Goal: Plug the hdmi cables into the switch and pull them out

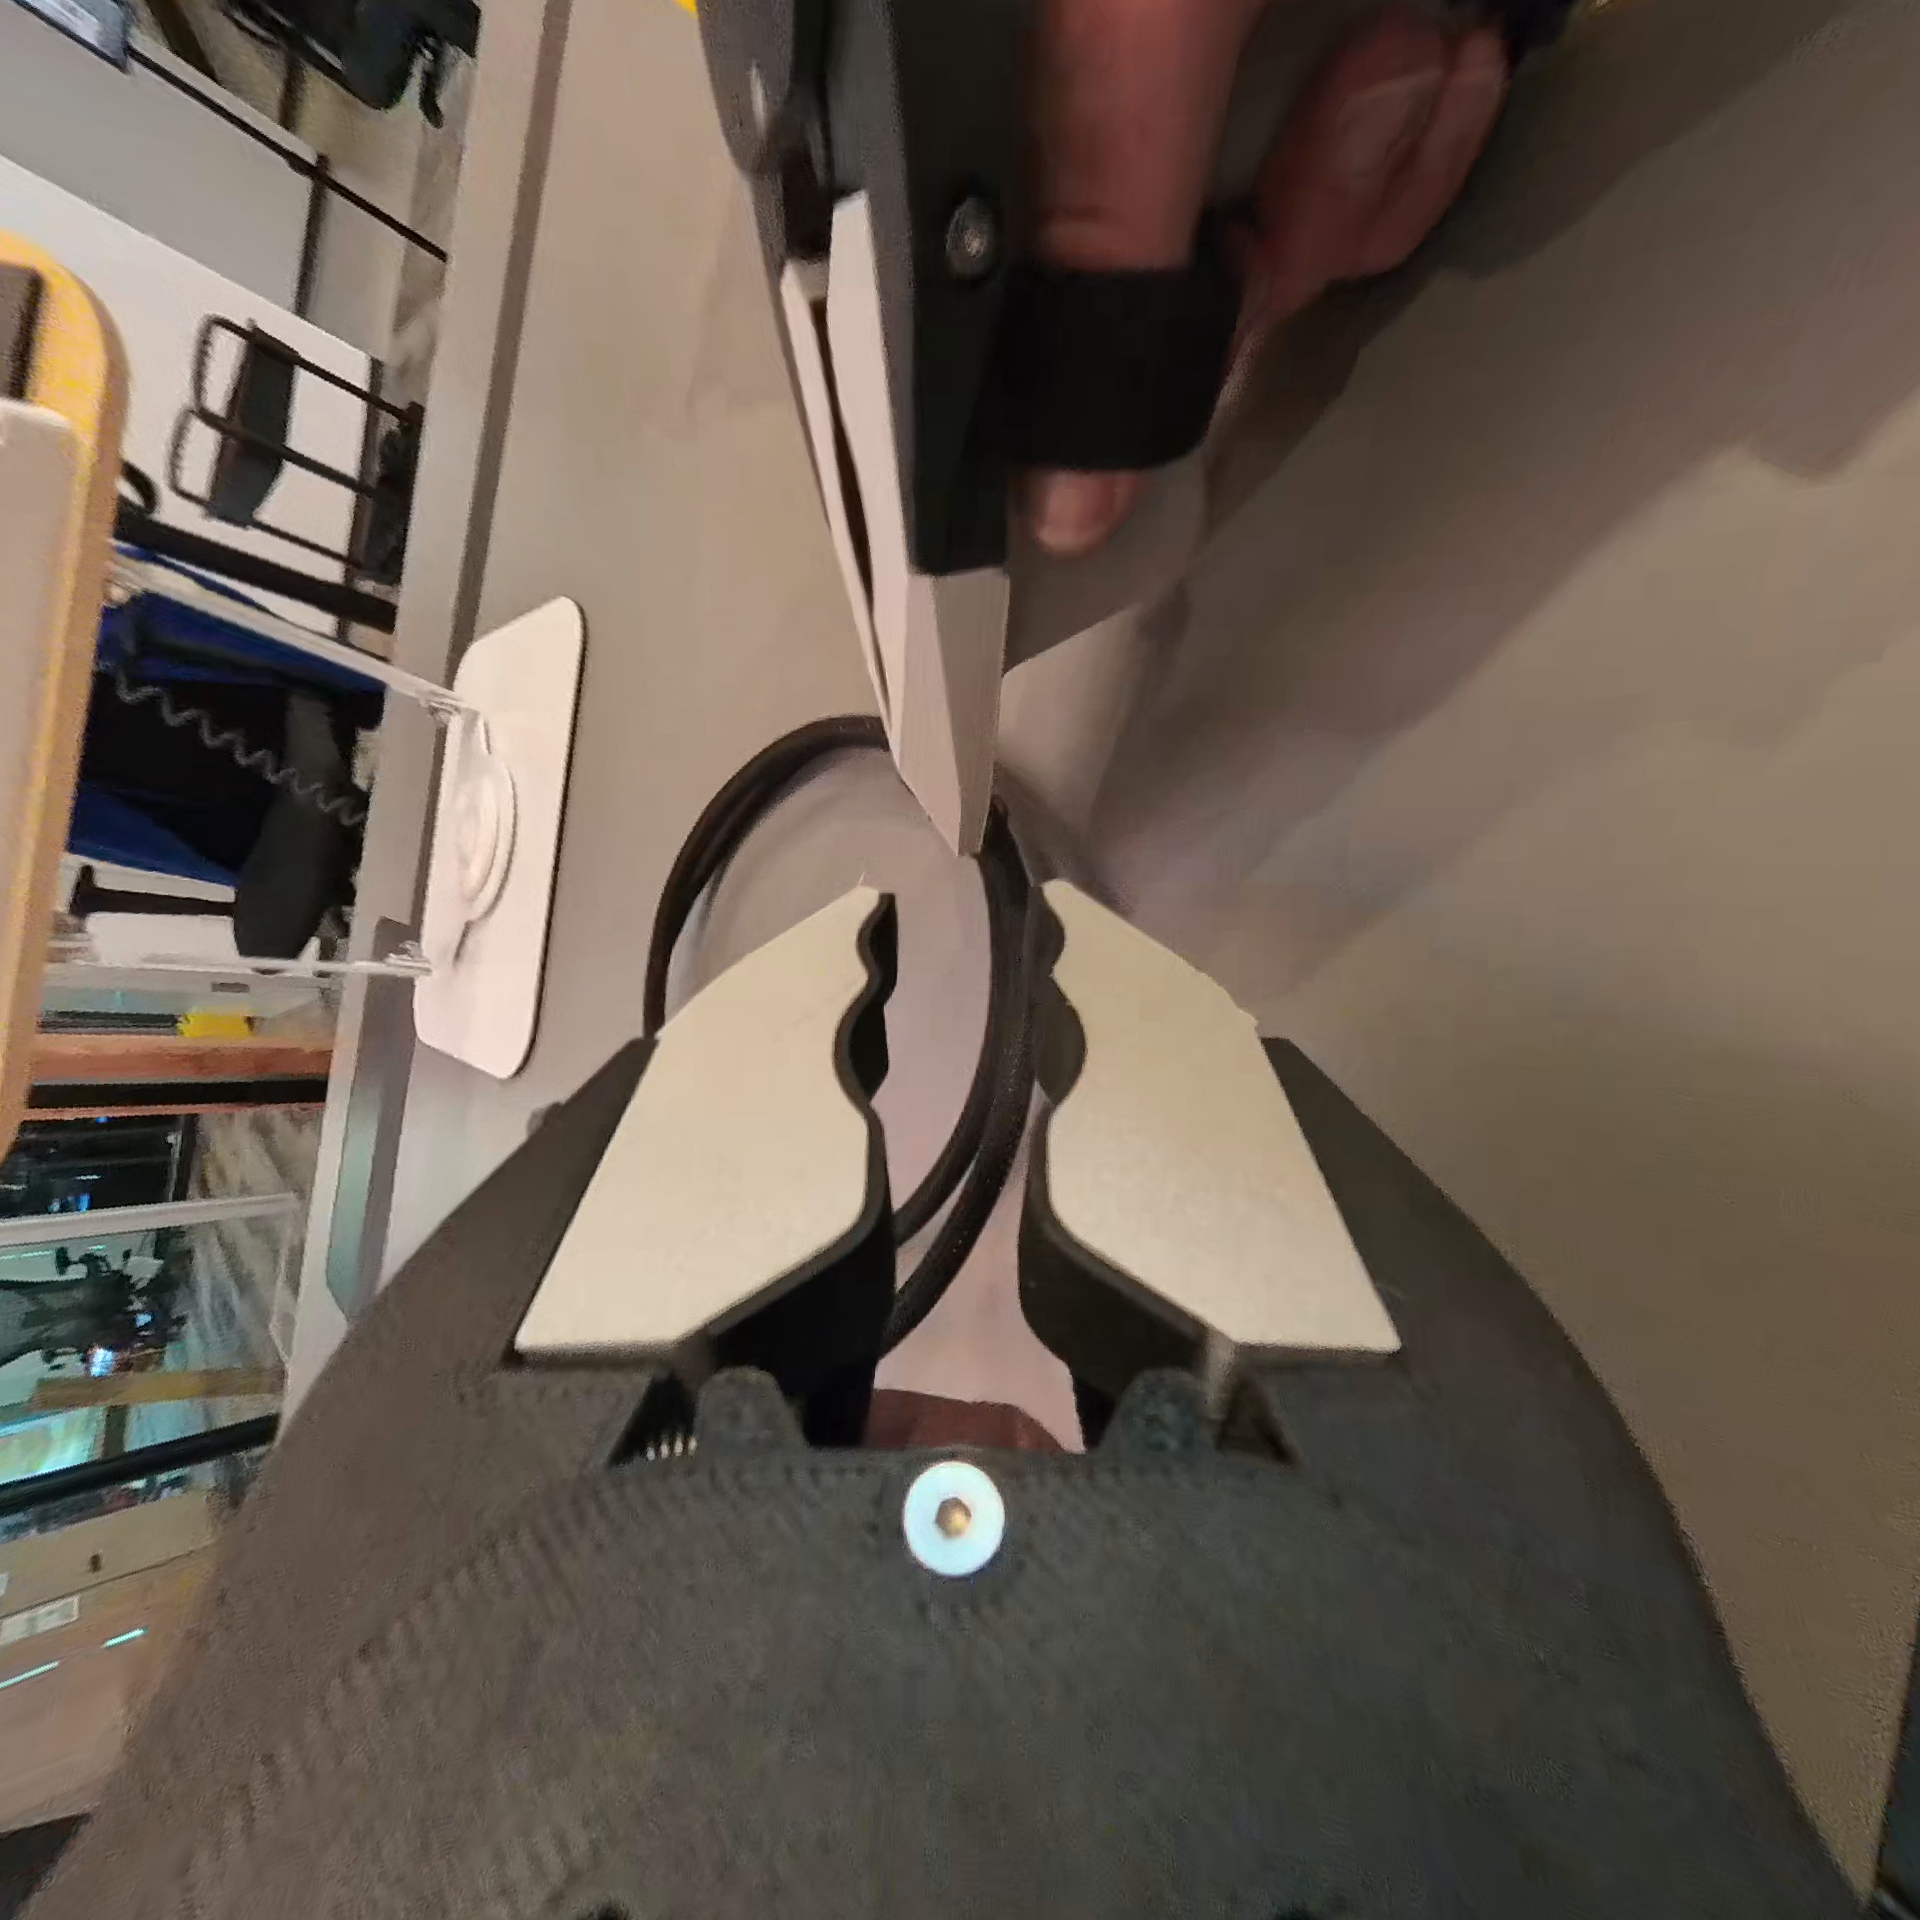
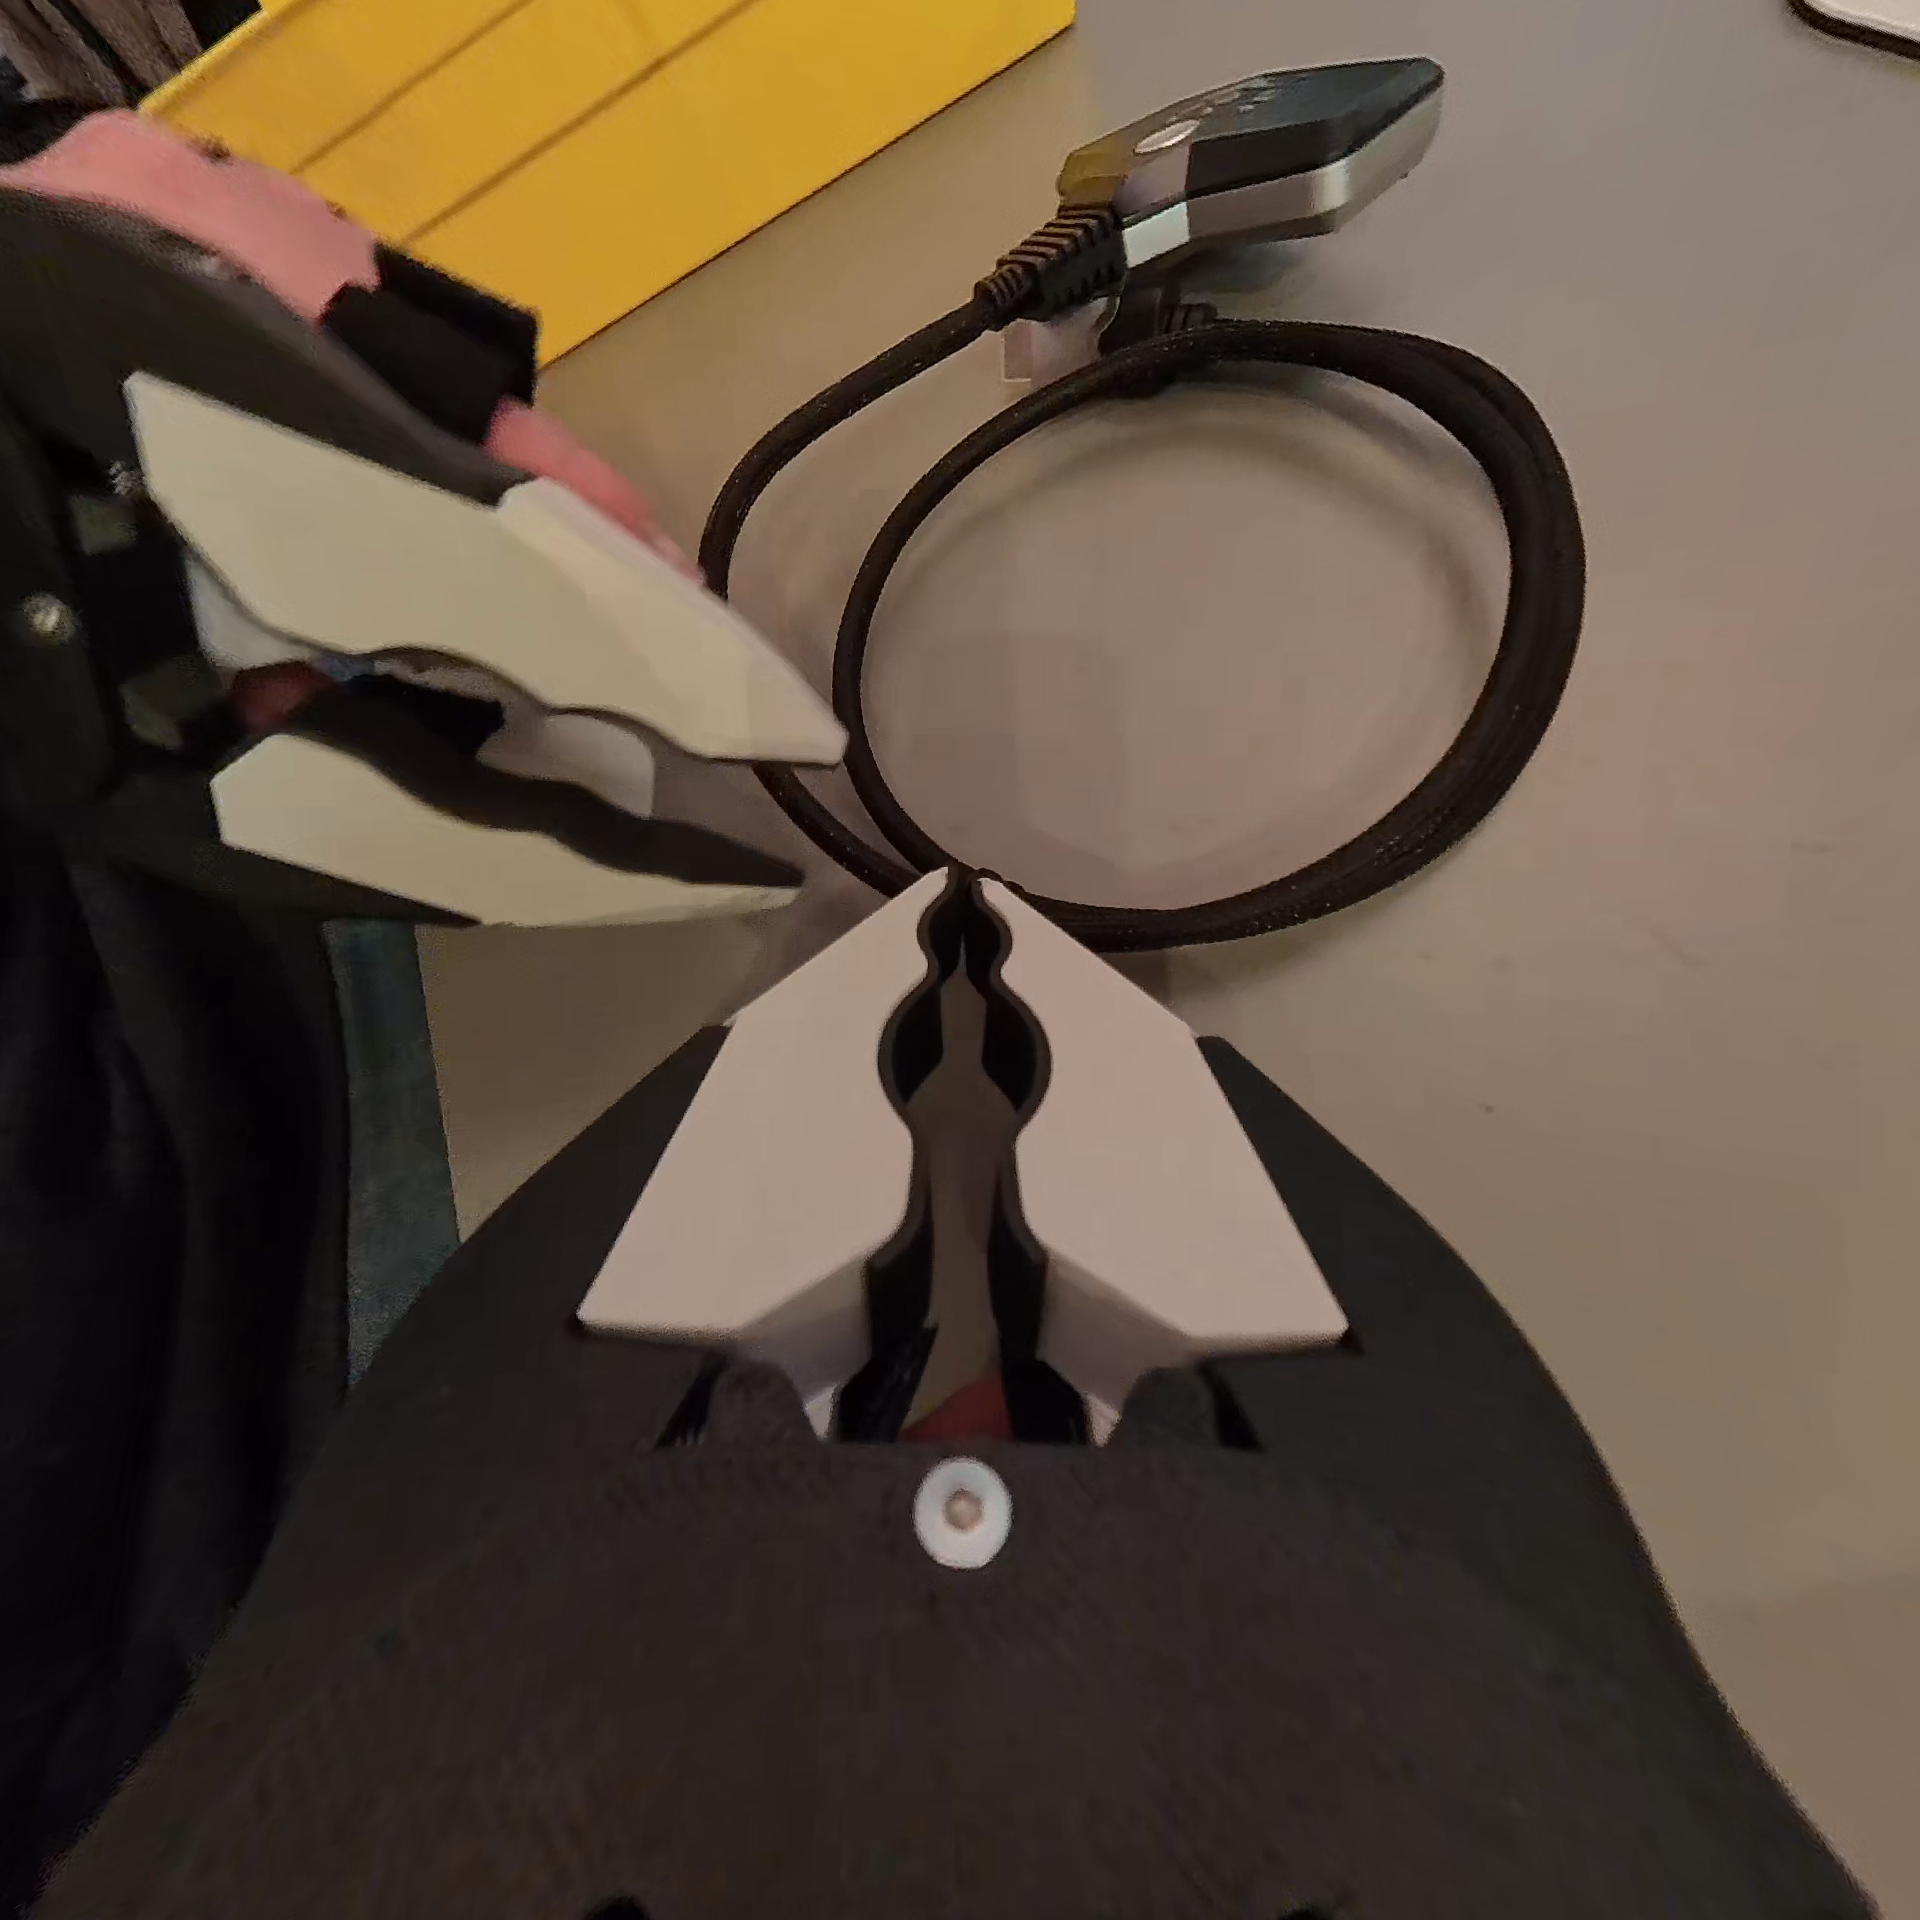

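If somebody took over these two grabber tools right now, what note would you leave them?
Left gripper: open, cable strands between its fingers, nothing gripped.
Right gripper: shut, tips at the coil's near edge; whether it pinches cable, I cannot tell.
Black braided cable: coiled on the grey table.
Switch: beyond the coil, one plug seated.
Done: one plug appears inserted.
Left: pulling it out; other cables aren't visible.
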The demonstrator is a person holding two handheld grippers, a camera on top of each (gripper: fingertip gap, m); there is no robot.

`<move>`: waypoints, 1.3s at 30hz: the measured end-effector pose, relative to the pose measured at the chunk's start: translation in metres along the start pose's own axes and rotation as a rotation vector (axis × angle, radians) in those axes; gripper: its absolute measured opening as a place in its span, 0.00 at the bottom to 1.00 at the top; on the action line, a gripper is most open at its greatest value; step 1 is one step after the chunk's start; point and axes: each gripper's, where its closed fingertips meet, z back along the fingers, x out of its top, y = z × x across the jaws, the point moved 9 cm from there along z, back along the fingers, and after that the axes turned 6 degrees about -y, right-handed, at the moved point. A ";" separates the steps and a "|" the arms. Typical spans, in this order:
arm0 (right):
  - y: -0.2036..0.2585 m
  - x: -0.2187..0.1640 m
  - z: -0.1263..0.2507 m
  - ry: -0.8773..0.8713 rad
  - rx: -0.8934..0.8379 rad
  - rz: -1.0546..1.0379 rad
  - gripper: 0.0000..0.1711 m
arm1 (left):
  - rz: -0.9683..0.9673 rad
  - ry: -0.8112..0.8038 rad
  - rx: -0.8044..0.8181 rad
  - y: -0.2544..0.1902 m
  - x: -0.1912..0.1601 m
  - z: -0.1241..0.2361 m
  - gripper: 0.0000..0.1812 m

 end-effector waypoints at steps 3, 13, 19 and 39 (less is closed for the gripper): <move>0.005 -0.002 -0.003 0.031 -0.012 0.066 0.00 | 0.036 0.057 -0.041 0.005 -0.009 -0.007 0.11; 0.014 -0.008 0.008 0.026 -0.041 0.149 0.11 | 0.107 0.100 -0.146 -0.005 -0.017 -0.020 0.02; 0.020 -0.013 0.018 0.017 -0.154 0.195 0.15 | 0.141 0.089 -0.161 -0.004 -0.019 -0.022 0.01; 0.011 -0.004 -0.003 -0.004 -0.390 0.091 0.10 | 0.143 0.088 -0.100 -0.009 -0.014 -0.028 0.02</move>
